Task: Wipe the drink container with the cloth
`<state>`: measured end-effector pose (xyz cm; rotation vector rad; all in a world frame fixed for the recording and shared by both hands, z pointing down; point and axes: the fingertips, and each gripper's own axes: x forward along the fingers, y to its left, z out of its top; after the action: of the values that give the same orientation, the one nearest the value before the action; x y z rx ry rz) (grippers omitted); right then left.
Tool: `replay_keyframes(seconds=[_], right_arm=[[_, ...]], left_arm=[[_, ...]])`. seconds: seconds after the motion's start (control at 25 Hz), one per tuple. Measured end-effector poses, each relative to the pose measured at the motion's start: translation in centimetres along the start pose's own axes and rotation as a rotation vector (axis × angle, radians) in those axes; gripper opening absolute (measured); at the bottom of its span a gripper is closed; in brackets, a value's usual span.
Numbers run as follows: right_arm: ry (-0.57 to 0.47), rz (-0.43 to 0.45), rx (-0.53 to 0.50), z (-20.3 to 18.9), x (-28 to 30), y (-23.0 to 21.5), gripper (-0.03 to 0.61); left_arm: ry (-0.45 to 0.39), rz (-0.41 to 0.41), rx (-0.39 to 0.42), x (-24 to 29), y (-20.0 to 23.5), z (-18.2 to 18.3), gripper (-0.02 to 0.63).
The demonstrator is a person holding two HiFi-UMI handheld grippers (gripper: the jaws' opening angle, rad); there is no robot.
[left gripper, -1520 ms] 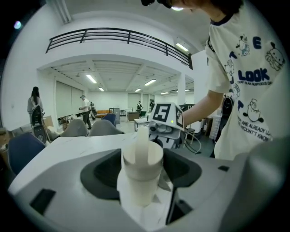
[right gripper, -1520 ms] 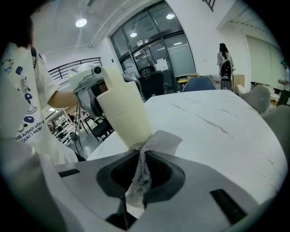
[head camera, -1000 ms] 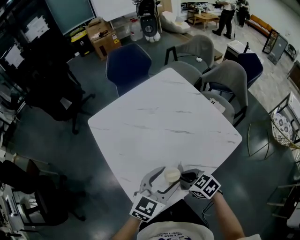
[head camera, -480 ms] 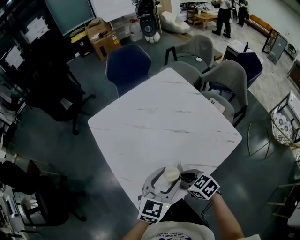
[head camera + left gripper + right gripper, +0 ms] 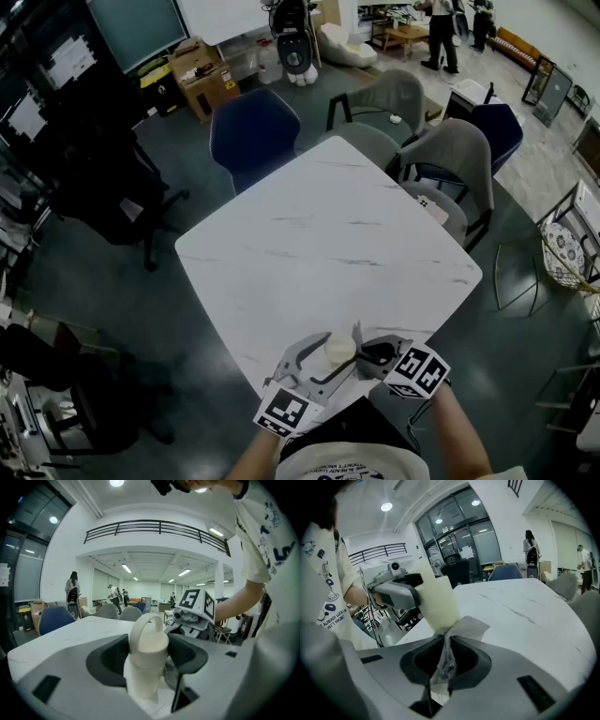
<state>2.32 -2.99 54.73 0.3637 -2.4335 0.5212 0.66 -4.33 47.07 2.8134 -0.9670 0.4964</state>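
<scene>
**Cloth against a cream drink container at the near corner of a white surface**

Shows, at bottom centre of the head view, the left gripper (image 5: 323,364) with its fingers clamped on a cream drink container (image 5: 339,350). Holds it upright at the near corner of a white marbled surface (image 5: 319,234); cannot tell whether standing on it or lifted. Shows, just to the right, the right gripper (image 5: 367,356) with fingers closed tight on a pinched fold of white mesh cloth (image 5: 461,627). Presses the free end of that cloth against the container's lower side, touching it. Shows a loop handle on the lid in the left gripper view.

Judged from this: wiping under way, with the cloth on one patch of the lower side only. No telling how much is clean. Probably left to do: the other sides, the lid and the handle.

No brand or label visible on the container. Black-and-white square markers on both grippers' cubes, patterns rather than words. Printed lettering on the person's white shirt, too small to read surely.

Farther off: a dark blue chair (image 5: 255,131), grey chairs (image 5: 450,155), a cardboard box (image 5: 204,70) at upper left, people walking at upper right.
</scene>
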Motion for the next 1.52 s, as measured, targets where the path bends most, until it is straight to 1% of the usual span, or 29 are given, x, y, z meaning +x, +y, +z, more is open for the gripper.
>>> replay_keyframes(seconds=[0.28, 0.52, 0.68, 0.88, 1.12, 1.4, 1.52], right_arm=[[-0.007, 0.039, -0.082, 2.0, -1.8, 0.8, 0.046], [0.005, 0.072, -0.134, 3.6, -3.2, 1.7, 0.046], [0.015, 0.082, -0.162, 4.1, -3.8, 1.9, 0.046], [0.011, 0.087, -0.186, 4.8, -4.4, 2.1, 0.046], [0.040, 0.095, -0.223, 5.3, -4.5, 2.3, 0.046], [0.070, 0.079, -0.189, 3.4, -3.1, 1.4, 0.046], [0.066, 0.070, -0.162, 2.5, -2.4, 0.9, 0.046]], left_arm=[[0.006, -0.171, 0.080, -0.1, -0.6, -0.4, 0.272], [0.035, -0.353, 0.156, -0.6, -1.3, -0.4, 0.272], [0.052, -0.429, 0.184, -0.5, -1.5, -0.4, 0.272], [0.053, -0.493, 0.202, -0.5, -1.7, -0.6, 0.272], [0.070, -0.563, 0.229, -0.7, -1.8, -0.6, 0.272], [0.072, -0.569, 0.233, -0.6, -2.0, -0.6, 0.272], [0.071, -0.565, 0.230, -0.6, -2.0, -0.5, 0.272]])
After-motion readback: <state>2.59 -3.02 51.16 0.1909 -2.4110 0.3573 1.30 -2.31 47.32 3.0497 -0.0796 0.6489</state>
